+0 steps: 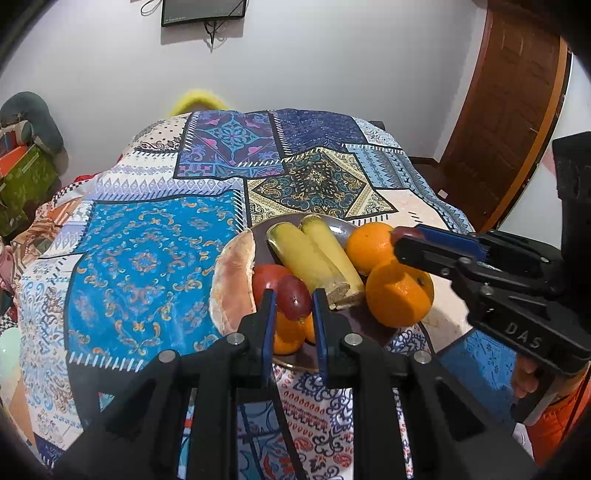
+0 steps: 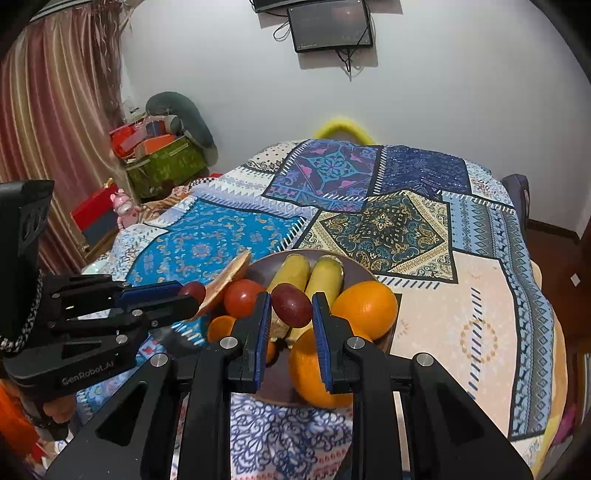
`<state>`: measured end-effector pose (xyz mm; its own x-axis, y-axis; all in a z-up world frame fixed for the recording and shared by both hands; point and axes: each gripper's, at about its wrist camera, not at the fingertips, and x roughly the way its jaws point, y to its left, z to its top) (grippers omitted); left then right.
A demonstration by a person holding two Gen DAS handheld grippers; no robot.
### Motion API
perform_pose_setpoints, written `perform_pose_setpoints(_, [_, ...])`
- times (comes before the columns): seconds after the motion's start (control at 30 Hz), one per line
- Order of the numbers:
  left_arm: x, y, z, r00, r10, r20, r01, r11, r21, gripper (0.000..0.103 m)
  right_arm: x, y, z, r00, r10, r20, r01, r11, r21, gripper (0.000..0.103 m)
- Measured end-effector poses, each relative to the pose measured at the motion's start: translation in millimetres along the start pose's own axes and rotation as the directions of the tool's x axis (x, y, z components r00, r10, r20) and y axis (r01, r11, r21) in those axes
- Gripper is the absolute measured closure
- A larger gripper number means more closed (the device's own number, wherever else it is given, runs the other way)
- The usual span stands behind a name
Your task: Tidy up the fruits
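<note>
A brown plate (image 1: 334, 225) (image 2: 356, 269) on the patchwork cloth holds two bananas (image 1: 314, 254) (image 2: 314, 273), oranges (image 1: 399, 295) (image 2: 365, 306), a red apple (image 1: 267, 277) (image 2: 242, 295), a small orange (image 1: 288, 336) (image 2: 219, 326) and a peel slice (image 1: 232, 280) (image 2: 229, 277). My left gripper (image 1: 294, 301) (image 2: 192, 293) is shut on a dark red grape (image 1: 294, 297) (image 2: 192, 291) just above the plate's near left. My right gripper (image 2: 290, 306) (image 1: 400, 236) is shut on another red grape (image 2: 291, 304) (image 1: 403, 233) above the plate's right side.
The patchwork cloth (image 1: 155, 251) (image 2: 461, 306) covers the table. A wooden door (image 1: 509, 110) stands at the right, a curtain (image 2: 55, 129) and stacked boxes (image 2: 162, 155) at the left. A screen (image 2: 328, 26) hangs on the wall.
</note>
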<state>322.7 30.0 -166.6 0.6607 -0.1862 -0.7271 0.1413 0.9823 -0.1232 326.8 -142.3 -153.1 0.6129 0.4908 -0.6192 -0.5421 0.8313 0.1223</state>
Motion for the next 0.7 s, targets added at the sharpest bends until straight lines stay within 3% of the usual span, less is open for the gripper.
perform_pose_setpoints(0.43, [24.5,2.0,3.5,1.000,-0.021,-0.016,0.021,1.000,-0.010,0.084,31.6,-7.9,1.7,0.999,-0.009,-0.051,0.010,1.000,0.019,0.082])
perform_pose_setpoints(0.7, [-9.1,-0.3,9.4,0.998,-0.017,0.059,0.018,1.000,-0.019,0.084,20.6,-11.2,5.1,0.999,-0.009,-0.043,0.010,1.000,0.025,0.078])
